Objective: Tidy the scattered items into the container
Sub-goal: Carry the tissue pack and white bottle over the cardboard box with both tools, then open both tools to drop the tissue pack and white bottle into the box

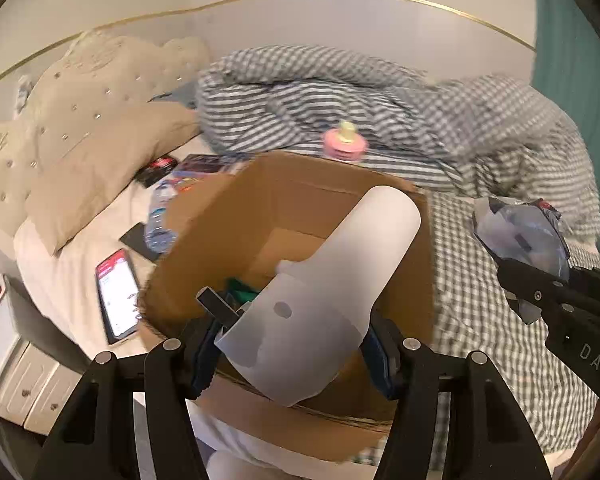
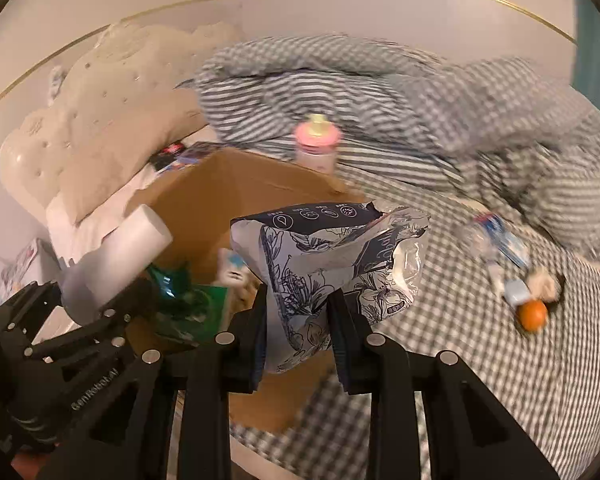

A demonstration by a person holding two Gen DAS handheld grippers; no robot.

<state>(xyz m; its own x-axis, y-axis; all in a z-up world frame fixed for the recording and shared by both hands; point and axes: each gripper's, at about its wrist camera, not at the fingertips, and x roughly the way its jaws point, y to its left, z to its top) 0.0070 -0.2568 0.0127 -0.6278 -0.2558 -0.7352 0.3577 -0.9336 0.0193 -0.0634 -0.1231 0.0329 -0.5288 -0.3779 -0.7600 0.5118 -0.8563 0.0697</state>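
Bed (image 2: pixel 480 360): covered by a green-and-white checked sheet; a tufted cream headboard (image 1: pixel 112 80) is seen at its far left
Box (image 1: pixel 284 200): an open cardboard box is set on the bed
Behind box: a pink-capped bottle (image 2: pixel 318 146) is stood upright; a crumpled striped duvet (image 1: pixel 340 96) is heaped
Left side: a beige pillow (image 1: pixel 100 168); a lit phone (image 1: pixel 118 294); a plastic bottle (image 1: pixel 160 220)
Right side: an orange (image 2: pixel 533 314) beside small blurred items

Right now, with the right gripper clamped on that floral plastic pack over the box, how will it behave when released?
The floral pack looks soft: it creases and sags around the right gripper, so it probably flops and lands flat. Its glossy film may slip. It seems light, so it should drop into the cardboard box without bouncing.
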